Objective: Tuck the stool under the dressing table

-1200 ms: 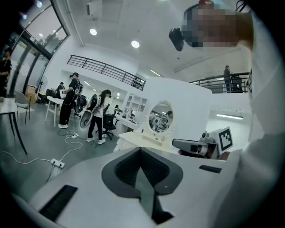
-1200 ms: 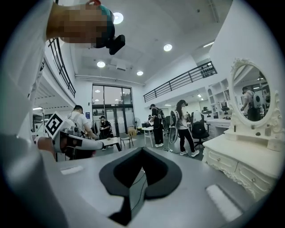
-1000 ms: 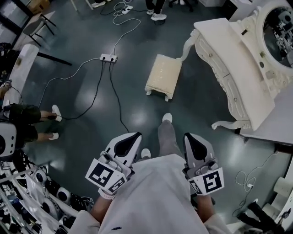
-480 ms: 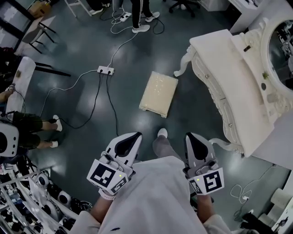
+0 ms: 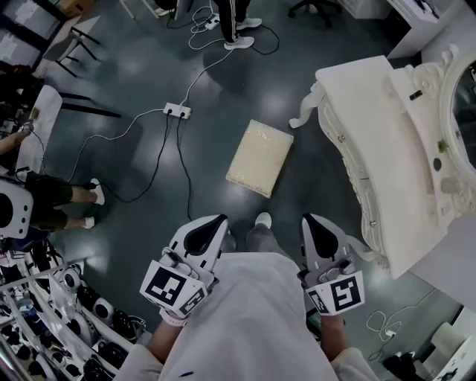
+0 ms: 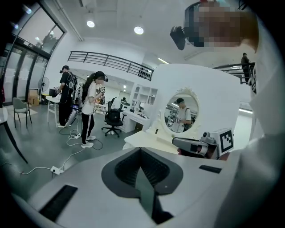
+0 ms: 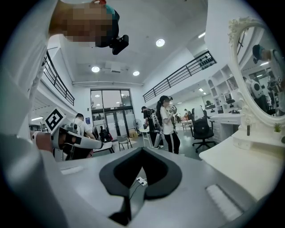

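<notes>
The cream cushioned rectangular stool (image 5: 259, 158) is seen untucked, apart from the ornate white dressing table (image 5: 379, 171); left gripper (image 5: 213, 223) and right gripper (image 5: 310, 223) are held closed, empty.

Ahead of my jaws and a little left, a power strip (image 5: 177, 111) lies on the dark floor (image 5: 134, 223) with cables (image 5: 183, 167) trailing away, a person (image 5: 236, 22) stands farther ahead, and another person's legs (image 5: 52, 197) show far left.
</notes>
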Action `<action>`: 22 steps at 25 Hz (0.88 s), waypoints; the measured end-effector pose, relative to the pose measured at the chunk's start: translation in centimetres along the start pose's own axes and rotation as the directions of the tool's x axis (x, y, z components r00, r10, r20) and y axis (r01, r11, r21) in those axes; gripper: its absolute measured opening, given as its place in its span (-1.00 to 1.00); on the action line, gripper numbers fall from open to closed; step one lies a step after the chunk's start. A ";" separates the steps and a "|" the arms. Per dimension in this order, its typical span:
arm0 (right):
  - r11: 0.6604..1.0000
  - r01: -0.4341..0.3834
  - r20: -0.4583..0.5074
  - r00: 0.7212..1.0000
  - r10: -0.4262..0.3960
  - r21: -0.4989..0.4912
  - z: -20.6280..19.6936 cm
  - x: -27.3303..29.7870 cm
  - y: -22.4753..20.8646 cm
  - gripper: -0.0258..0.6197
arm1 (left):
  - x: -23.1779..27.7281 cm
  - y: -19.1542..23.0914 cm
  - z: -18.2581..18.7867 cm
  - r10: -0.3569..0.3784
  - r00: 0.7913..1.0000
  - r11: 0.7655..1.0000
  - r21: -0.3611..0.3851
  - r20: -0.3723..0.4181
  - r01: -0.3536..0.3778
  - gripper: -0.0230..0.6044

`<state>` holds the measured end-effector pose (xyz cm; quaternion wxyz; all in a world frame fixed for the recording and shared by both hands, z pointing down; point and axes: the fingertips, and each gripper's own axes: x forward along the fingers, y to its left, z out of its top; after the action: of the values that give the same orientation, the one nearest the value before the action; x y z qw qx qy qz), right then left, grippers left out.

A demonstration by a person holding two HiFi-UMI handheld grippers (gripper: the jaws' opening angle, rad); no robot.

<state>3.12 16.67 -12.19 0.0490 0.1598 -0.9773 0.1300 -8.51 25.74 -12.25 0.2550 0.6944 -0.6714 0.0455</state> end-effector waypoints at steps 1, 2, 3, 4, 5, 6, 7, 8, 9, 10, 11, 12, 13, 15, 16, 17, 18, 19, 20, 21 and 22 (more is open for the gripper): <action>1.000 0.000 -0.001 1.000 0.000 0.006 0.0 0.2 -0.3 -0.89 | 0.3 0.1 0.1 0.002 1.000 1.000 0.000 -0.005 -0.002 -0.90; 1.000 0.001 -0.002 1.000 -0.001 0.010 -0.1 0.4 -0.5 -0.89 | 0.6 0.3 0.3 0.004 1.000 1.000 0.001 -0.010 -0.004 -0.90; 1.000 0.002 -0.002 1.000 -0.002 0.015 -0.1 0.6 -0.8 -0.89 | 0.9 0.5 0.3 0.006 1.000 1.000 0.001 -0.014 -0.006 -0.90; 1.000 0.005 -0.002 1.000 -0.005 0.018 -0.2 0.8 -0.9 -0.89 | 1.1 0.7 0.4 0.008 1.000 1.000 0.000 -0.017 -0.008 -0.90; 1.000 0.008 -0.003 1.000 -0.008 0.022 -0.3 1.0 -1.1 -0.89 | 1.4 1.0 0.4 0.009 1.000 1.000 0.000 -0.023 -0.009 -0.90; 1.000 0.014 -0.004 1.000 -0.014 0.027 -0.4 1.2 -1.3 -0.89 | 1.8 1.2 0.4 0.006 1.000 1.000 -0.002 -0.031 -0.006 -0.90; 0.999 0.023 -0.007 1.000 -0.022 0.032 -0.5 1.2 -1.5 -0.89 | 2.1 1.3 0.3 -0.001 0.999 1.000 -0.003 -0.040 0.001 -0.90; 0.999 0.034 -0.010 0.999 -0.033 0.035 -0.6 1.3 -1.7 -0.89 | 2.4 1.4 0.2 -0.012 0.999 1.000 -0.004 -0.050 0.012 -0.90; 0.998 0.046 -0.014 0.999 -0.045 0.036 -0.7 1.3 -1.9 -0.89 | 2.7 1.4 0.2 -0.026 0.998 1.000 -0.003 -0.057 0.026 -0.90; 0.998 0.057 -0.017 0.998 -0.057 0.034 -0.7 1.4 -2.0 -0.89 | 3.1 1.6 0.3 -0.041 0.997 0.999 -0.002 -0.063 0.041 -0.90; 0.997 0.067 -0.018 0.998 -0.066 0.031 -0.7 1.7 -2.1 -0.89 | 3.4 1.9 0.4 -0.054 0.996 0.999 0.000 -0.067 0.054 -0.90; 0.997 0.076 -0.017 0.997 -0.076 0.029 -0.6 1.9 -2.2 -0.89 | 3.7 2.2 0.5 -0.065 0.995 0.998 0.002 -0.071 0.065 -0.90; 0.996 0.087 -0.017 0.996 -0.087 0.030 -0.6 2.1 -2.3 -0.89 | 4.1 2.6 0.5 -0.075 0.994 0.997 0.002 -0.077 0.075 -0.90; 0.993 0.114 -0.020 0.993 -0.113 0.039 -0.7 2.4 -2.6 -0.89 | 4.9 3.4 0.2 -0.093 0.991 0.996 0.000 -0.098 0.093 -0.90; 0.991 0.128 -0.022 0.992 -0.127 0.044 -0.6 2.6 -2.7 -0.89 | 5.4 3.8 -0.1 -0.101 0.989 0.995 -0.005 -0.112 0.101 -0.90; 0.989 0.141 -0.024 0.990 -0.140 0.048 -0.5 2.8 -2.8 -0.89 | 5.9 4.2 -0.3 -0.109 0.986 0.994 -0.011 -0.124 0.108 -0.90; 0.987 0.151 -0.026 0.988 -0.150 0.050 -0.4 3.1 -2.9 -0.89 | 6.4 4.7 -0.4 -0.117 0.984 0.993 -0.017 -0.134 0.116 -0.90; 0.986 0.159 -0.029 0.987 -0.158 0.051 -0.3 3.5 -2.9 -0.89 | 6.8 5.1 -0.5 -0.125 0.982 0.992 -0.022 -0.141 0.123 -0.90; 0.985 0.166 -0.032 0.986 -0.164 0.051 -0.2 4.0 -3.0 -0.89 | 7.2 5.6 -0.6 -0.133 0.980 0.991 -0.026 -0.147 0.131 -0.90; 0.984 0.171 -0.036 0.985 -0.170 0.050 -0.3 4.4 -3.0 -0.89 | 7.7 6.0 -0.7 -0.141 0.978 0.990 -0.030 -0.153 0.138 -0.90; 0.983 0.177 -0.041 0.984 -0.175 0.050 -0.3 4.7 -3.1 -0.89 | 8.2 6.4 -0.9 -0.149 0.976 0.989 -0.032 -0.161 0.146 -0.90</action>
<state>-0.31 12.53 -10.48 0.0739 0.2443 -0.9545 0.1542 -13.58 18.87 -6.33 0.3187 0.7337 -0.5953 0.0761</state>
